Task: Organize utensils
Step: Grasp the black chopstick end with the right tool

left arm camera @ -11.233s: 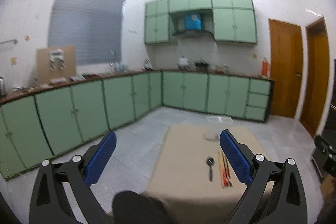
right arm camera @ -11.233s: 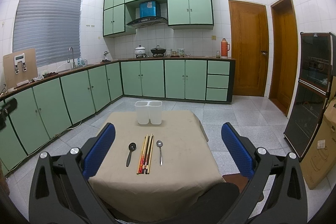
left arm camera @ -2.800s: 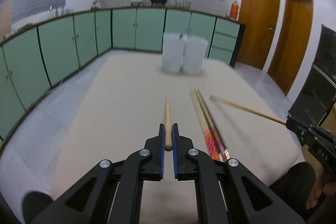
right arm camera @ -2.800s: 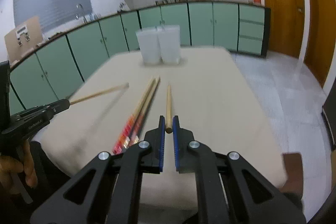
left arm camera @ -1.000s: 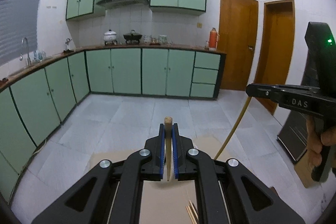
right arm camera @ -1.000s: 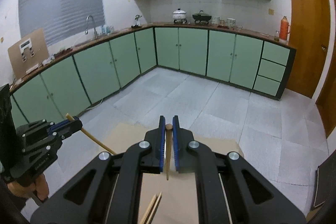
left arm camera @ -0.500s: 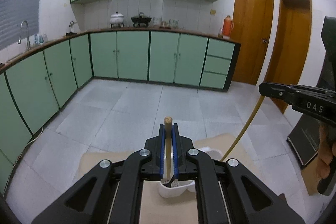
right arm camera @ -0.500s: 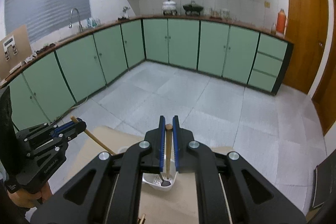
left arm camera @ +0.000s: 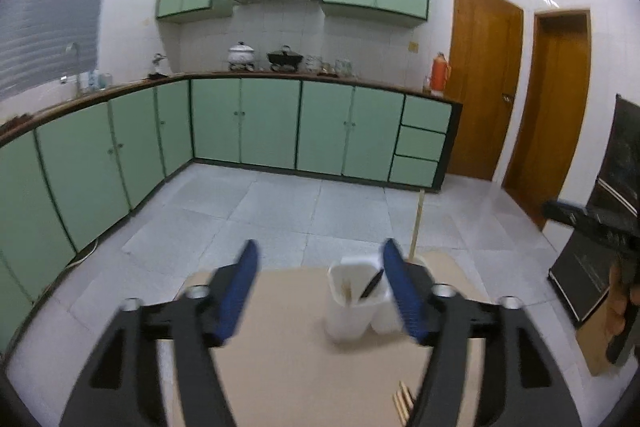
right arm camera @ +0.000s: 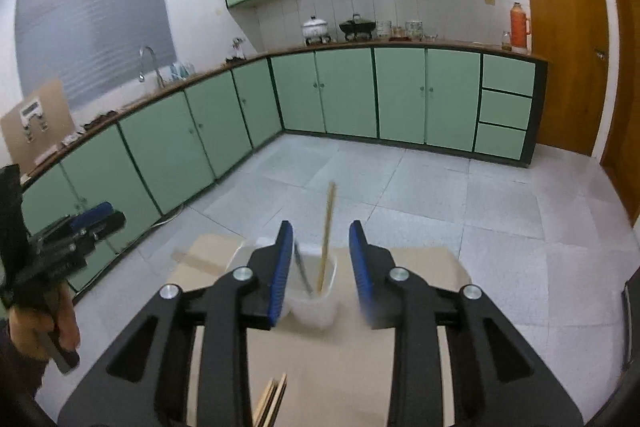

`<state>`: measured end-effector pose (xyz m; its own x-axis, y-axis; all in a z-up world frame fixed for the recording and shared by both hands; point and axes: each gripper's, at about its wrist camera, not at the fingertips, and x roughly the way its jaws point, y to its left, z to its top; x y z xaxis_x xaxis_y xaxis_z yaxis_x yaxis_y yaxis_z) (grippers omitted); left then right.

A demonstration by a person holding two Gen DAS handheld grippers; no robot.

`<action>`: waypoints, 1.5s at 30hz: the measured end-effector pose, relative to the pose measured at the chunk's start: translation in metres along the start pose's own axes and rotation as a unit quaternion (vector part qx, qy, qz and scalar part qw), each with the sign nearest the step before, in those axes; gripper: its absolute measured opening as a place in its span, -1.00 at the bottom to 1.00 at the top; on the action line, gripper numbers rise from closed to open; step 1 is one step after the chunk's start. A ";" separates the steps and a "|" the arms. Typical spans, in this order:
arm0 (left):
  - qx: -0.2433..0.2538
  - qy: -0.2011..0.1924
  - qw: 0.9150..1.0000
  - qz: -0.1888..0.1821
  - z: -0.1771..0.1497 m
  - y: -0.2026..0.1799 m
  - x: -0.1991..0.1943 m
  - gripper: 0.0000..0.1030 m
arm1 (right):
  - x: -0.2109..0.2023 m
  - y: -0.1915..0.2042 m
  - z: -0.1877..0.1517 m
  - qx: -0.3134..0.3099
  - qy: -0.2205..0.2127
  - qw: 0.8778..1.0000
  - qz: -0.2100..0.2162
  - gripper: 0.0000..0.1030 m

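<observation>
My table (right arm camera: 420,367) carries the two white holders (left arm camera: 350,301) at its far edge, ahead of both tools. My left hand-held gripper (left arm camera: 320,291) and right hand-held gripper (right arm camera: 320,267) both stand wide apart, empty. One chopstick (right arm camera: 326,231) stands nearly upright in a holder. The remaining chopsticks (right arm camera: 272,401) lie below and behind my jaws, long axis pointing away from me, nearer the right tool, I judge.

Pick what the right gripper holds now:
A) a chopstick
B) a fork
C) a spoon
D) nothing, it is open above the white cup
D: the right gripper is open and empty, and a chopstick stands in the white cup beneath it.
</observation>
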<state>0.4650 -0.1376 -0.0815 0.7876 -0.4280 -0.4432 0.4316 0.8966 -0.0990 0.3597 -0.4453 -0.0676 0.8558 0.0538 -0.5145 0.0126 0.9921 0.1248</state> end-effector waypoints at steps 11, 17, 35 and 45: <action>0.001 0.003 1.000 0.031 -0.200 -0.016 -0.116 0.59 | -0.052 0.065 -0.292 -0.053 0.092 0.994 -0.002 -0.30; -0.014 0.032 0.999 0.030 -0.258 -0.028 -0.125 0.58 | -0.052 0.102 -0.330 -0.082 0.110 0.990 0.030 -0.36; 0.060 0.098 0.993 -0.029 -0.309 -0.093 -0.095 0.37 | -0.034 0.074 -0.321 -0.039 0.119 0.992 0.030 -0.88; 0.089 0.132 0.986 -0.046 -0.329 -0.119 -0.067 0.29 | -0.033 0.058 -0.319 -0.028 0.117 0.992 0.026 -0.83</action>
<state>0.2163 -0.1778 -0.3327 0.6103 -0.4408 -0.6582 0.5847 0.8113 -0.0011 0.1678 -0.3539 -0.3140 0.7107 0.1231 -0.6926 -0.0623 0.9917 0.1123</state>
